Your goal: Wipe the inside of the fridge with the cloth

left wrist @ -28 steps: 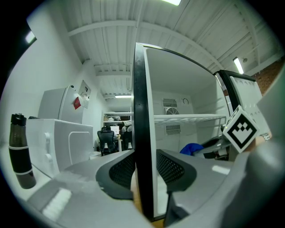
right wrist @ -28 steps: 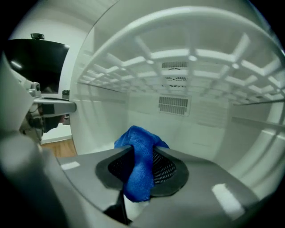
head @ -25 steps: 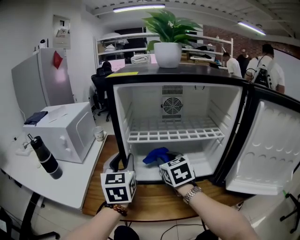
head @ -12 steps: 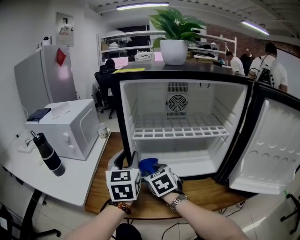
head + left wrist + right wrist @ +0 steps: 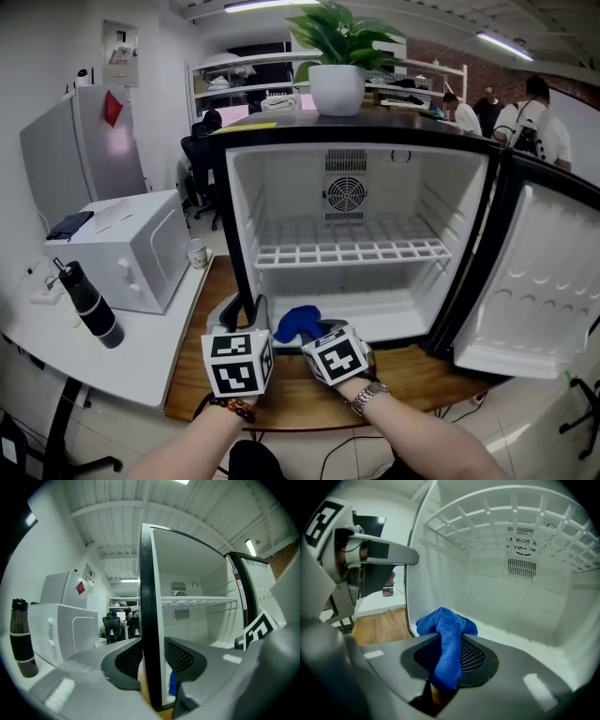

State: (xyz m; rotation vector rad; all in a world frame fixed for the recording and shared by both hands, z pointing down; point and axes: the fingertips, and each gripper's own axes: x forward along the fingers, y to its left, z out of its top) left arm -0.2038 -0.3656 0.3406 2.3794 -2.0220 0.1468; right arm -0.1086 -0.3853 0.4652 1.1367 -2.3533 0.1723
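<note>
Item: cloth (image 5: 447, 644), blue, pinched upright in right gripper (image 5: 448, 656) | Location: held at front-left lip of fridge floor (image 5: 398, 317) | Bearing: floor lies ahead of and below jaws | Nearer: right gripper | Left gripper (image 5: 153, 660): clamped on fridge left wall edge (image 5: 146, 616)

Head view: taken from high and near, before the open fridge (image 5: 281, 197), faced forward and steeply down; left gripper (image 5: 249, 317) and right gripper (image 5: 305, 333) are caught at the near edge.
Left gripper view: taken low, hard against the fridge's left wall, faced level toward the far side; microwave (image 5: 65, 625) and bottle (image 5: 19, 634) are caught at the left.
Right gripper view: taken low at the fridge mouth, faced into its interior; the wire shelf (image 5: 511, 517) is seen from beneath.
Shared by all three: wire shelf, fan grille (image 5: 346, 195), cloth (image 5: 450, 644).
Shared by head and left gripper views: microwave, bottle.
</note>
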